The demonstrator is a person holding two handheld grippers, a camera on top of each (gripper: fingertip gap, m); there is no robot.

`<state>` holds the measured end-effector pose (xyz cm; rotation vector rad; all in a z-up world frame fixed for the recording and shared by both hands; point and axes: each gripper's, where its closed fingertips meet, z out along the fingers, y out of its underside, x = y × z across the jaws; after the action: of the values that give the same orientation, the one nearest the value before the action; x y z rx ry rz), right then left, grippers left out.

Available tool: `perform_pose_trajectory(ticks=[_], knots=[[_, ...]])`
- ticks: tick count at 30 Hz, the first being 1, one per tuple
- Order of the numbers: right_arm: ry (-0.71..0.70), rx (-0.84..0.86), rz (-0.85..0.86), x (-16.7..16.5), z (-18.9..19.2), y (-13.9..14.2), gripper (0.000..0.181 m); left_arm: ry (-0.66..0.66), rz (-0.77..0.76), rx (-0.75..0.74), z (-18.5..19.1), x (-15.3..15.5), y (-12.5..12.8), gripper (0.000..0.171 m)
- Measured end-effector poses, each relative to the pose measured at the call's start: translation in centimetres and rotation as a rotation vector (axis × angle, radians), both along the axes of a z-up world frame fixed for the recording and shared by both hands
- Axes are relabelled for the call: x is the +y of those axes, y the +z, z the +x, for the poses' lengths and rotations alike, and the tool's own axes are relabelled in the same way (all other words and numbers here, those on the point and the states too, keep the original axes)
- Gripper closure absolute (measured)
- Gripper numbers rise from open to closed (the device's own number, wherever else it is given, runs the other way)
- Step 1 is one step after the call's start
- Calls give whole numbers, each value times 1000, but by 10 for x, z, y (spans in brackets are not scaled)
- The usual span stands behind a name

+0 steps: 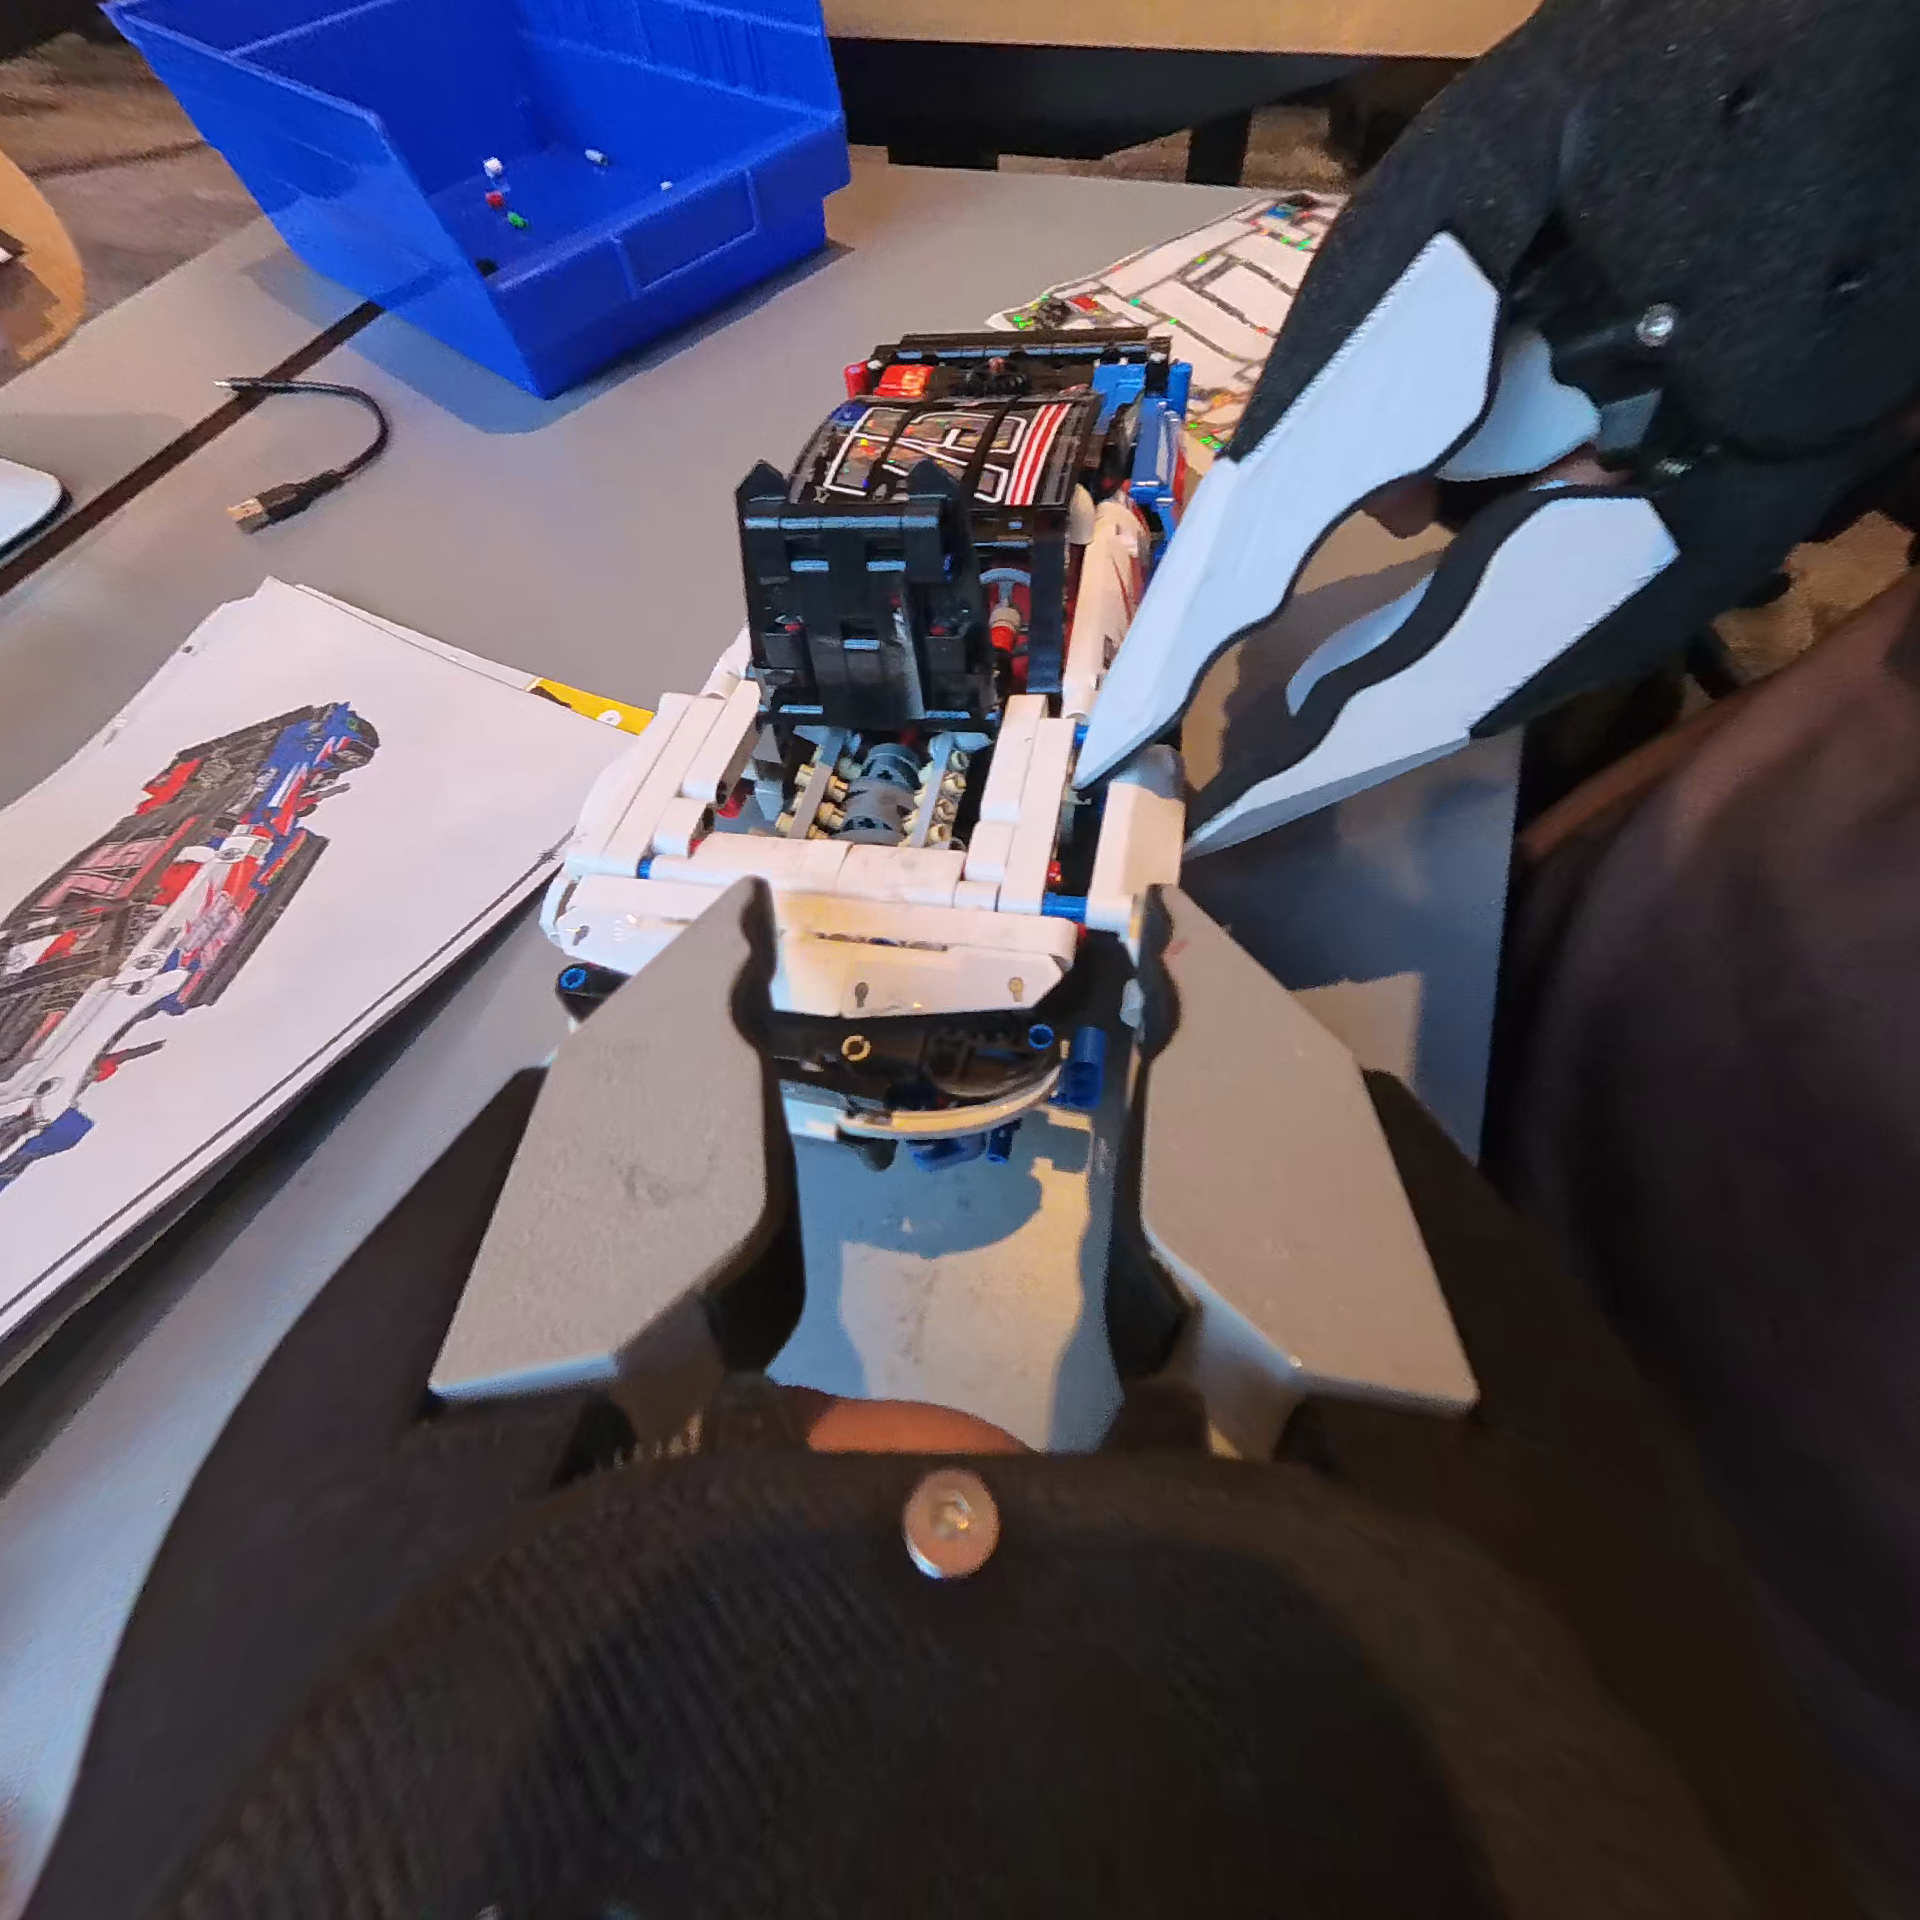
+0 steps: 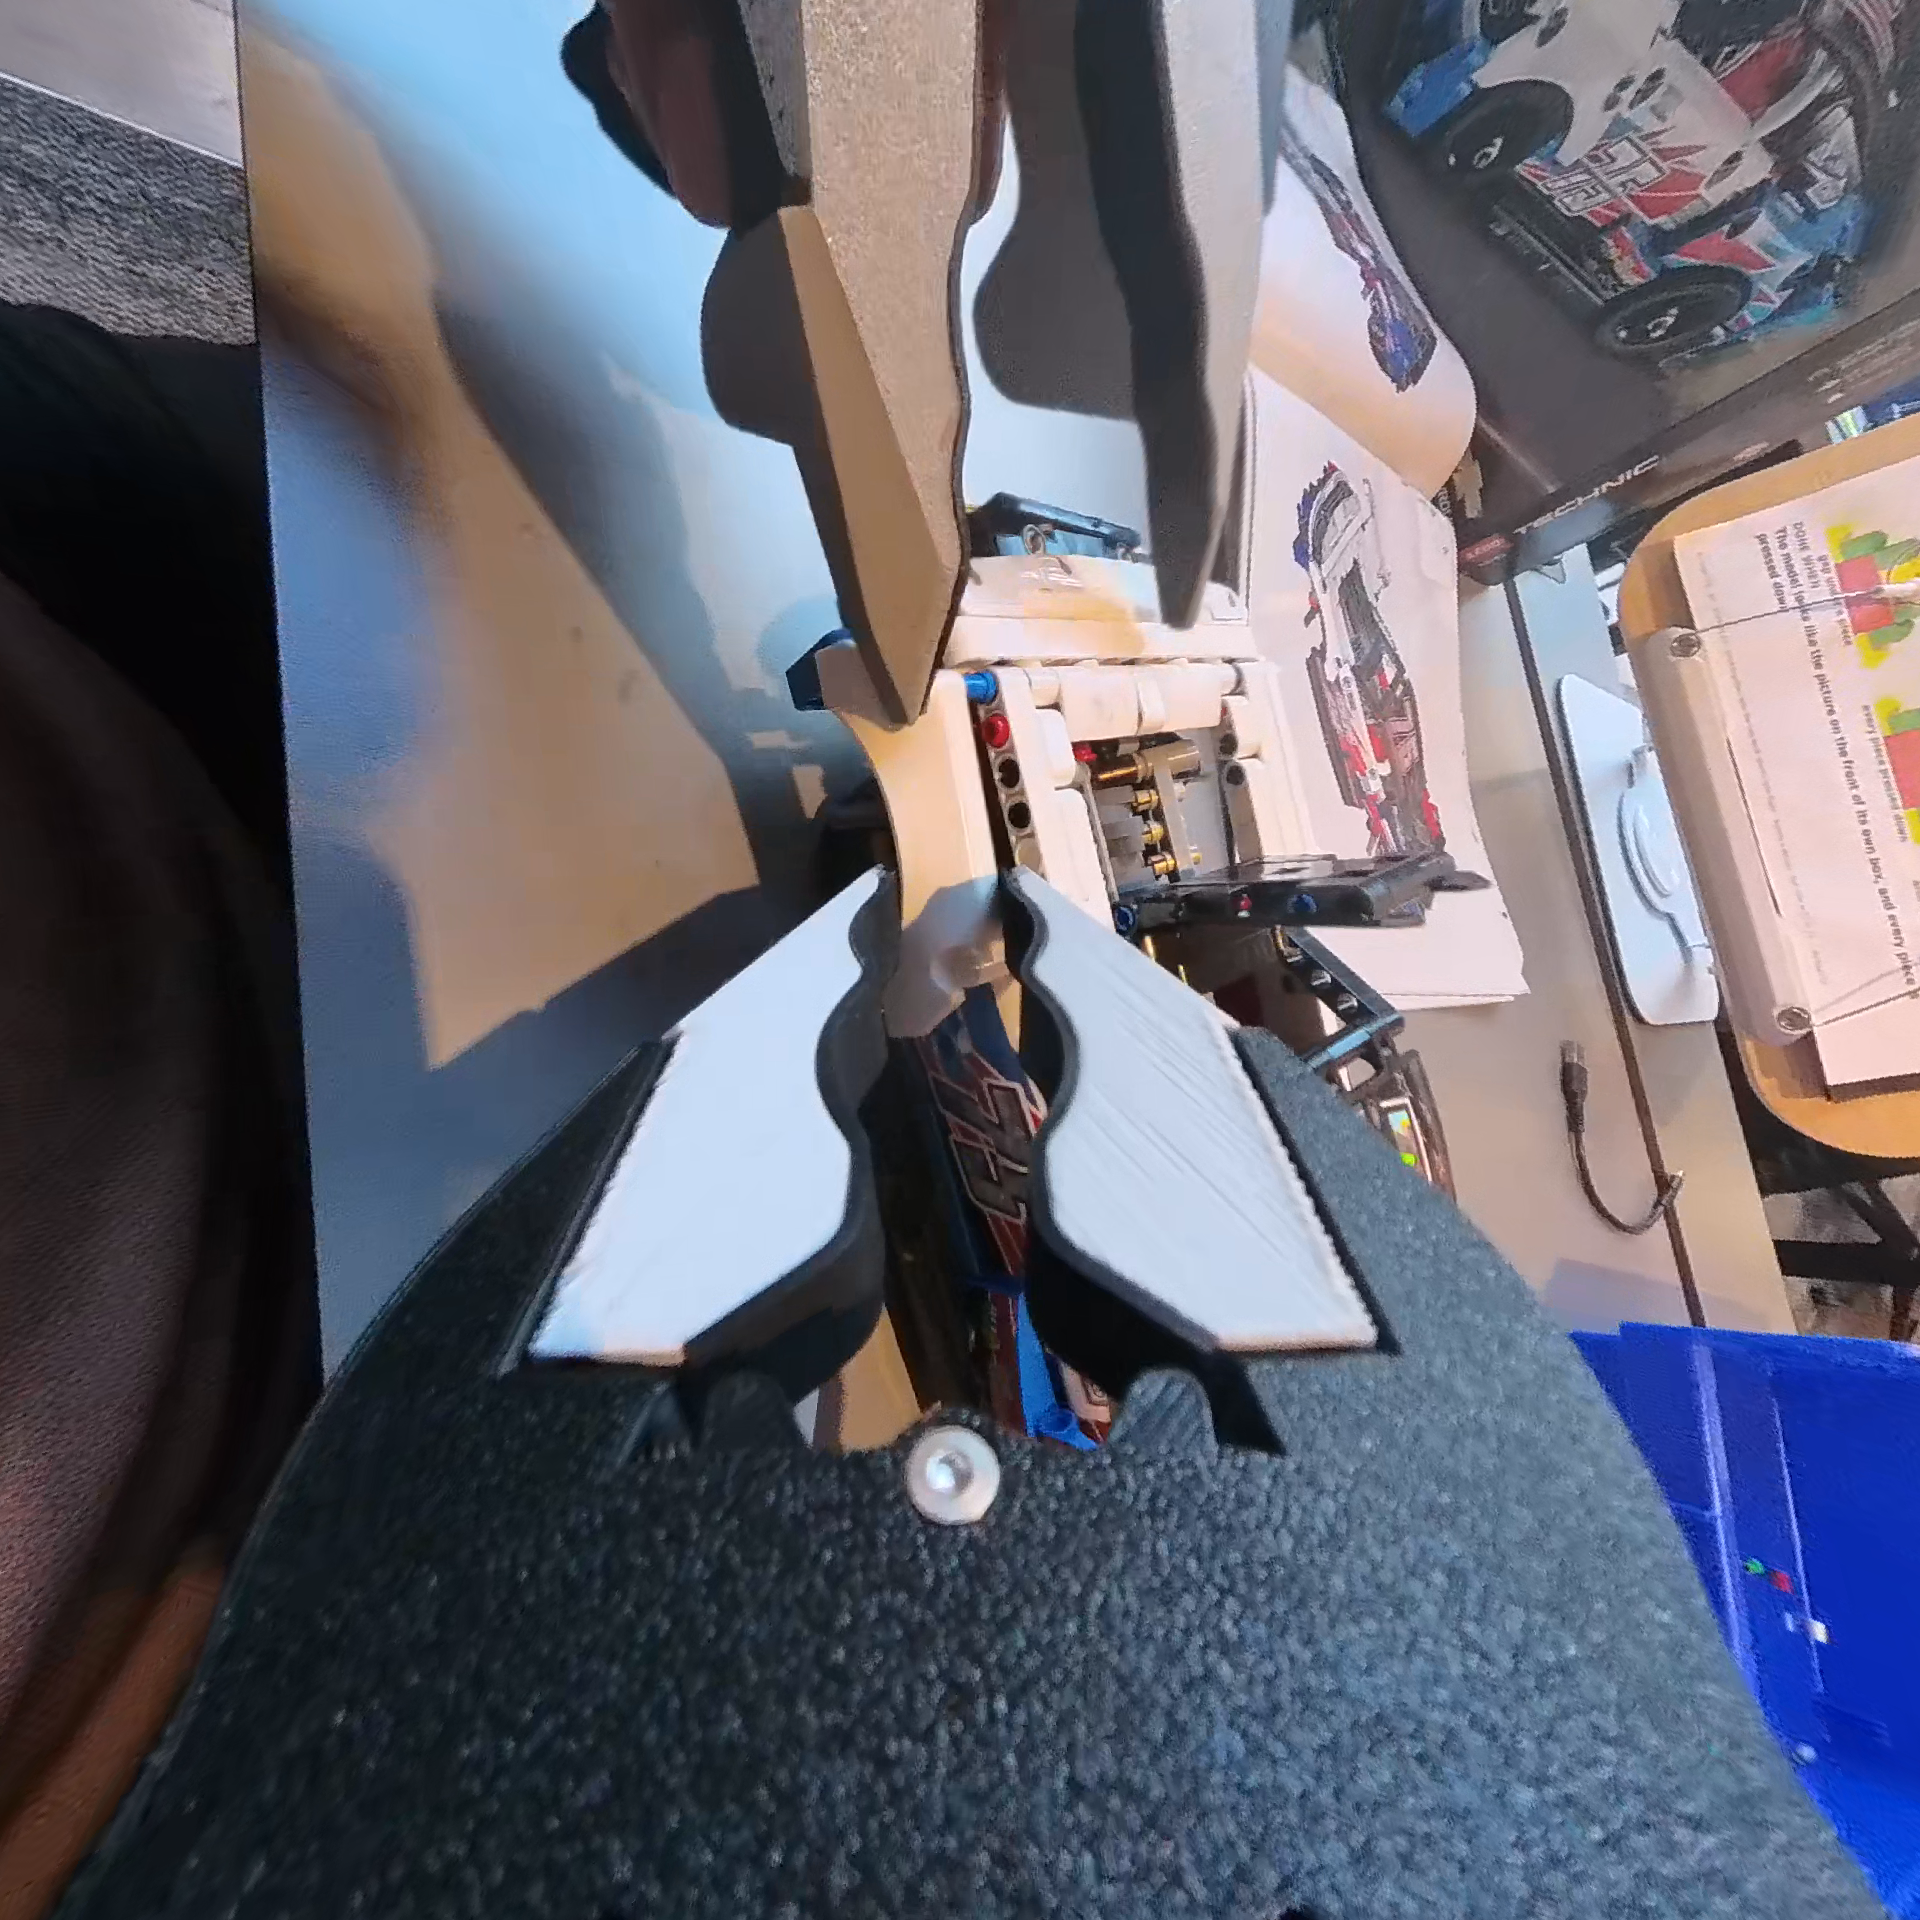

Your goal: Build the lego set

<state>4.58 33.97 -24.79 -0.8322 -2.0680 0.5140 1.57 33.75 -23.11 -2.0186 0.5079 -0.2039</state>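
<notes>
The lego car (image 1: 914,665) sat in the middle of the grey table (image 1: 582,540), nose toward the near edge, hood tipped up and the engine bay showing. The left gripper (image 1: 951,966) was spread wide around the front end, one grey finger at each corner of the white bumper; whether the pads actually pressed on it, the left wrist view did not settle. The right gripper (image 2: 940,914) came in from the right side and had its jaws nearly together on a small white piece (image 2: 951,951) by the front fender, pinching it as far as the right wrist view showed.

This was a light, rigid model, but brittle at the joints: panels and pins would likely pop off under a sideways squeeze. The sturdy holds looked to be the bumper beam and the frame rails low on the sides. The raised black hood (image 1: 862,613) and the stickered roof were poor handles. Smooth plastic against smooth fingers could slip, so a square, gentle clamp seemed wise.

Printed instructions (image 1: 239,862) lay at the left, and a blue bin (image 1: 644,291) stood at the far left with a few loose bits in it.
</notes>
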Motion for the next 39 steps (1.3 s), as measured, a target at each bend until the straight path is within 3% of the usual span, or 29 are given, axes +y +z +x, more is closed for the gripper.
perform_pose_trajectory(ticks=[10, 14, 32, 34, 36, 39], knots=[[13, 6, 12, -1, 0, 0, 162, -125, -41, 22, 11, 1, 4, 116], [5, -8, -16, 0, 0, 1, 162, -215, -94, 84, 23, 1, -3, 131], [0, 26, -33, 0, 1, 1, 162, -281, -251, 33, 28, -1, -6, 137], [8, 35, -27, 0, 2, 1, 162, -293, -222, 3, 32, -2, 2, 134], [23, 40, -17, -2, 6, 1, 162, -265, -128, -121, 28, 1, 28, 136], [39, 81, -55, -3, 16, 9, 162, -116, -35, -234, -8, 1, 52, 116]])
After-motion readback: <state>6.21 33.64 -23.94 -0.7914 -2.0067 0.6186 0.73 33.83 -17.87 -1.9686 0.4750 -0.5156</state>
